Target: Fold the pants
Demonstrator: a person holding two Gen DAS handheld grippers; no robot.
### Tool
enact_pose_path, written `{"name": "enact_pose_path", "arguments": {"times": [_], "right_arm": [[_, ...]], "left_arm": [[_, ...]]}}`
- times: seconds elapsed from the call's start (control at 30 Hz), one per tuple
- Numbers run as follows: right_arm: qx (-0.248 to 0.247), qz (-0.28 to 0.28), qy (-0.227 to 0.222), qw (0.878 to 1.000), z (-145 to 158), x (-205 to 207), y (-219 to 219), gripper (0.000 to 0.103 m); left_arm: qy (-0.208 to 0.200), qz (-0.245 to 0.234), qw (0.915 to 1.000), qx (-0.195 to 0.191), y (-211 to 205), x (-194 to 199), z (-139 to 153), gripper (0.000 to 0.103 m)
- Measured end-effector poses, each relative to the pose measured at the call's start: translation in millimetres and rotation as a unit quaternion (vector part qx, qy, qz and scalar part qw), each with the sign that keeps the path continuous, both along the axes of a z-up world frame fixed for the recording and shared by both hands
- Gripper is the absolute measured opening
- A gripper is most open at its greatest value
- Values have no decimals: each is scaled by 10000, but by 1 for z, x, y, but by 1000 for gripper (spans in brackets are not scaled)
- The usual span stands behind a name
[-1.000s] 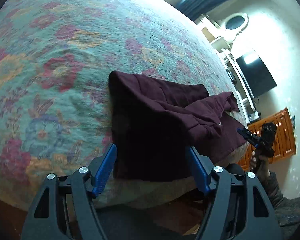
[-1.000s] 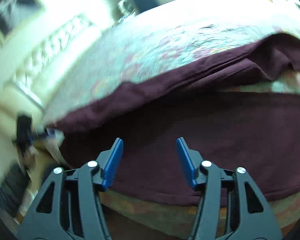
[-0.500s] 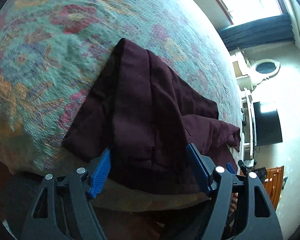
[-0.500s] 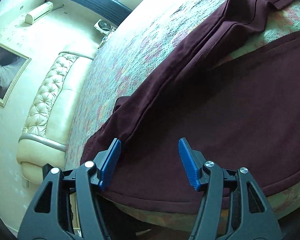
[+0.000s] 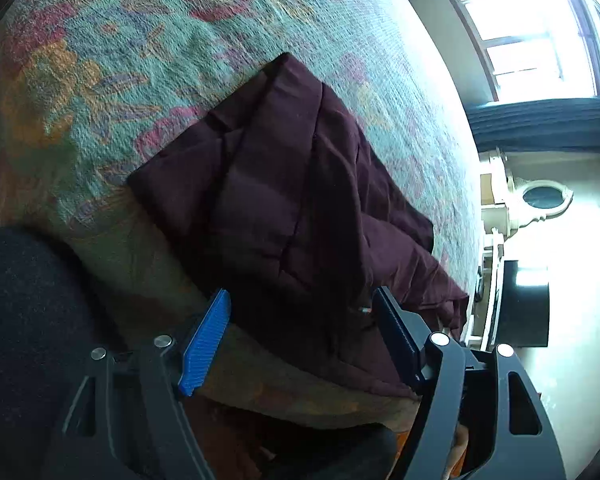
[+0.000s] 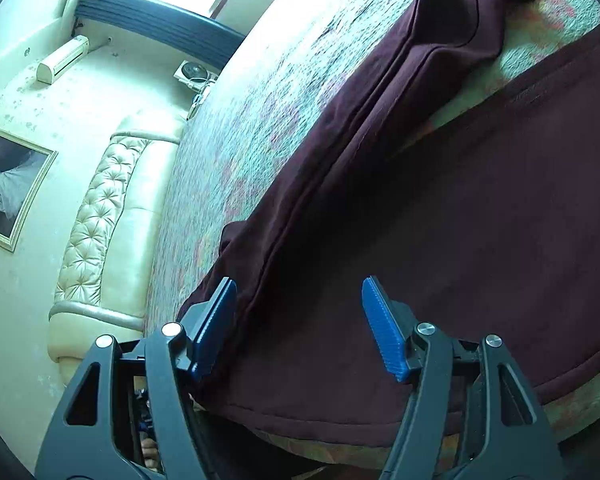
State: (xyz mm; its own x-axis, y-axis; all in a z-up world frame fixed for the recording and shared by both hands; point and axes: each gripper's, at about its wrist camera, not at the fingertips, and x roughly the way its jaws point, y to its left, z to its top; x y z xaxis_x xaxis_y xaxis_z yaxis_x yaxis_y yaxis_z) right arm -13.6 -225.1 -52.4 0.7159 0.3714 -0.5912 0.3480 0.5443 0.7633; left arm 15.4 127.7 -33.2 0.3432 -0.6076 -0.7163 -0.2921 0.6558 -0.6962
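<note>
Dark maroon pants (image 5: 296,200) lie crumpled on a floral bedspread (image 5: 140,40), hanging over the bed's near edge. My left gripper (image 5: 300,320) is open, its blue pads on either side of the pants' hanging edge. In the right wrist view the pants (image 6: 440,220) stretch flat and fill most of the frame, with a folded leg along their far side. My right gripper (image 6: 300,316) is open, its jaws astride the cloth near the hem at the bed's edge. Neither gripper holds any cloth.
A tufted cream headboard (image 6: 96,216) and a framed picture (image 6: 8,184) show at left in the right wrist view. A window (image 5: 532,32), dark curtain, shelf and TV (image 5: 528,304) stand beyond the bed. My dark-clothed body (image 5: 32,320) is close at lower left.
Both grippers have swung round and come closer to the pants at the bed's edge. The pants now fill more of each view. Both grippers stay open.
</note>
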Motion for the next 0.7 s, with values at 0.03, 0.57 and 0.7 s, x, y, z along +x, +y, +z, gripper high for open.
{"name": "enact_pose_path", "arguments": {"times": [0.03,0.57,0.7], "right_arm": [[-3,22,2,10000,1,1,0,65],[-112,-746,-315,9966,14,11,-55,66],[-475,-1144,-164,9922,21,42,-85,66]], "left_arm": [[-9,59,10000,-17,0,4,0,72],[150,417,9973,592,-6,18,-10,26],[203,323,9980,510,1,24,-12,26]]}}
